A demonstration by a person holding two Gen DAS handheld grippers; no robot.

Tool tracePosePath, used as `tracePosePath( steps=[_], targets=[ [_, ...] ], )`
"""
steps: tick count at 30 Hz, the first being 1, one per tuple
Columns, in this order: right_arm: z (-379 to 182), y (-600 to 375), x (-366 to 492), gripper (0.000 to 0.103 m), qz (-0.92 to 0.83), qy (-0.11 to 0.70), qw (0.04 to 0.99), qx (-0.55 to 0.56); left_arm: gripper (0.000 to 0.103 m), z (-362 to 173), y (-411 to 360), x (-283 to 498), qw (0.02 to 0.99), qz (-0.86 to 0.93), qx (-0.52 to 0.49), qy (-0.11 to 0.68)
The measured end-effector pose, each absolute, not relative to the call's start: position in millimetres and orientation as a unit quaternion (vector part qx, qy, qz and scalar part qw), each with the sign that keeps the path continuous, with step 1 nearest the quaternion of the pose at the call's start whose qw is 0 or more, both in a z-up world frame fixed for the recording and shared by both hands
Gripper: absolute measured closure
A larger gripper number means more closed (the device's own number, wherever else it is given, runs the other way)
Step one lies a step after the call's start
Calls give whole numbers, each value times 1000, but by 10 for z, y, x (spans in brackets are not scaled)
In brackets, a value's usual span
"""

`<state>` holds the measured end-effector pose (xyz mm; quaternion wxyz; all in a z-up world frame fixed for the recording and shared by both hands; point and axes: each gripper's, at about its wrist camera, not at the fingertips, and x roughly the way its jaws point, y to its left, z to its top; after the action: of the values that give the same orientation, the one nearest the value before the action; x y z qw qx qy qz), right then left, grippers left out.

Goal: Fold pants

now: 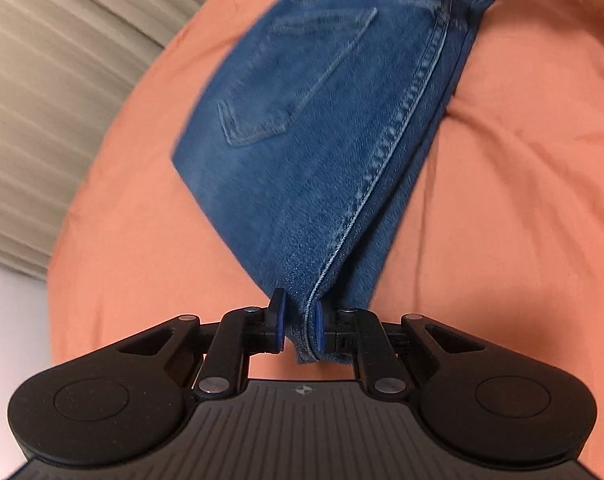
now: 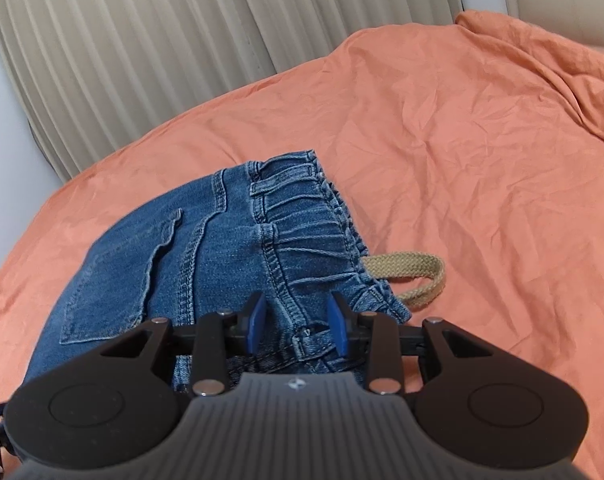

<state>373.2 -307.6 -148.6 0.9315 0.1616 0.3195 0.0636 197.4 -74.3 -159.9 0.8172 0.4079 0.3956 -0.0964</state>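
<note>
Your left gripper [image 1: 297, 322] is nearly closed, its blue pads [image 1: 278, 318] pinching a folded seam edge of the blue jeans [image 1: 322, 128], which lie on the orange bedsheet [image 1: 522, 200] with a back pocket [image 1: 293, 80] facing up. Your right gripper [image 2: 297, 326] sits at the opposite end, jaws partly open astride the elastic waistband [image 2: 302, 216]; whether its pads actually press the denim cannot be told from either view. A tan drawstring [image 2: 418, 276] loops out just beside the waistband onto the sheet, and pleated beige curtains [image 2: 141, 60] hang beyond the bed. The jeans appear already doubled into a short, compact bundle, so the fold looks well advanced; setting the held edge down, flattening it and releasing seem to remain.
</note>
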Motion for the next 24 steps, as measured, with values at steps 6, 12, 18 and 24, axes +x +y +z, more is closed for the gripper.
tracePosePath(
  steps=[6,12,18,24],
  targets=[
    [-1523,-3125,3763,72,67,322,928,174,88,-1629,-708,1928,835,-88,365,402],
    [-1536,-3128,3765,72,66,317,930,172,86,-1458,-654,1955,839,-93,332,420],
    [-1534,-3122,3744,72,68,313,932,169,88,-1357,-571,1898,826,-105,308,460],
    [-1461,-3141,3633,54,68,297,933,193,86,-1269,-464,1636,830,-94,305,457]
  ],
)
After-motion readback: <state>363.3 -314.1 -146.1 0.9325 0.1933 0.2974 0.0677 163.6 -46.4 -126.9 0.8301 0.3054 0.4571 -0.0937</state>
